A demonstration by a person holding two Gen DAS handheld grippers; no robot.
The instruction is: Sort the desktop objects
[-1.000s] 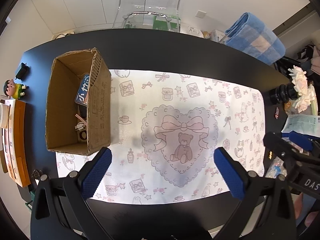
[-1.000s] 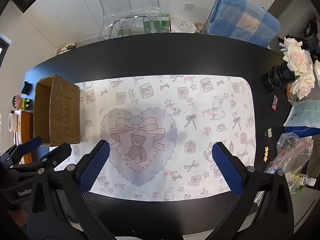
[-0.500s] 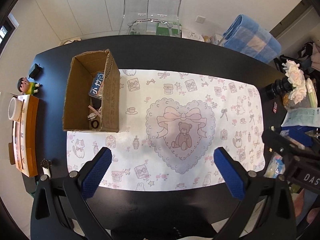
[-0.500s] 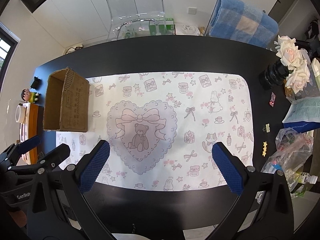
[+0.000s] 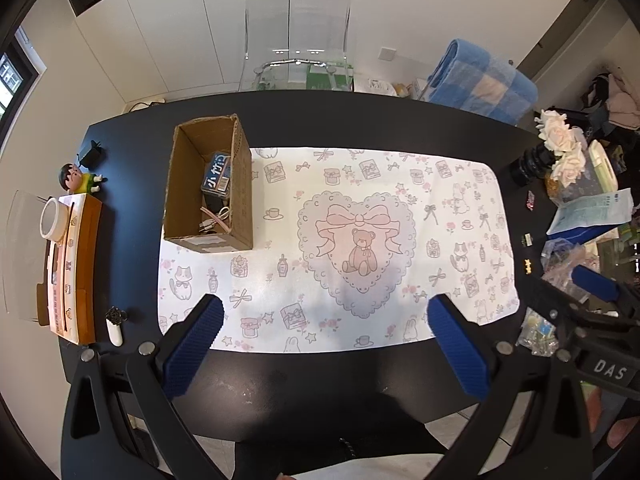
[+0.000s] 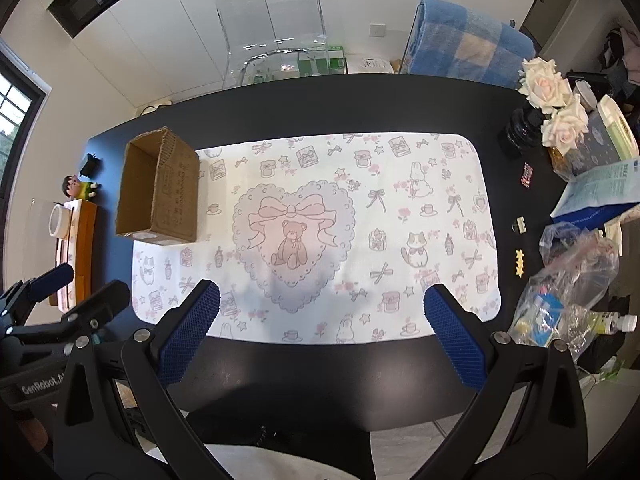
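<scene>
My left tongs [image 5: 320, 320] and right tongs [image 6: 318, 308] hang spread and empty above the counter [image 5: 320, 384]; the cardboard box [image 5: 208, 188] holding sorted items sits on the mat's [image 5: 440, 200] left end.

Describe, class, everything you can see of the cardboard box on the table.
The cardboard box is a brown corrugated carton, rectangular, standing upright with its top open and no flaps showing. It sits at the left end of the black table, its right part resting on the patterned mat. Inside lie a blue packet with white lettering, a dark item and some pale pink cable. One long outer side carries faint print, and a pale label marks its near end. Neither gripper touches it.
</scene>
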